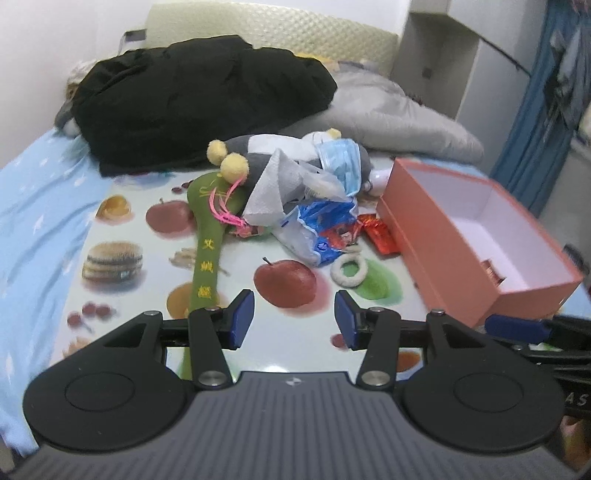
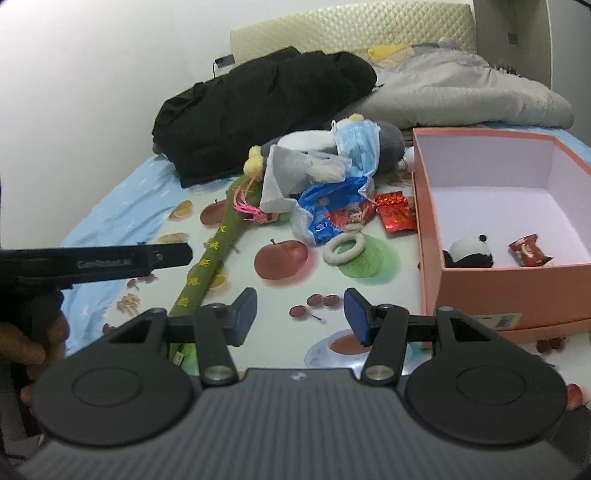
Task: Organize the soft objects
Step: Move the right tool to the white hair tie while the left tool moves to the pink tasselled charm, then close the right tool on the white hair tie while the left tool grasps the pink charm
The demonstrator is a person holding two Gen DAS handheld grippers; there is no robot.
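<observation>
– While the left wrist cam looked fwd, how were the jaws?
– Left gripper (image 1: 294, 319) had its jaws spread wide, nothing btwn the blue pads (image 1: 242, 319), hovering over the printed mat (image 1: 122, 229). Soft stuff sat ahead in a heap: green plush mallet (image 1: 210, 236), grey plush toy (image 1: 255, 155), blue face mask (image 1: 341, 162), white tissue (image 1: 273, 188), blue plastic bag (image 1: 321, 229), white fluffy ring (image 1: 349, 269). Pink box (image 1: 461, 254) was to the right, open.
– And the right wrist cam?
– Right gripper (image 2: 300, 316) also gaped wide, holding nothing, above the mat's cherry print. Same heap lay beyond it; the box was just right, w/ a panda plush (image 2: 469, 251) and a red wrapper (image 2: 530, 251) inside.
– Room?
– Bed w/ light-blue sheet (image 1: 40, 206), black jacket (image 1: 192, 99) and grey blanket (image 1: 388, 110) behind the heap, cream quilted headboard (image 1: 280, 33), white wall.
</observation>
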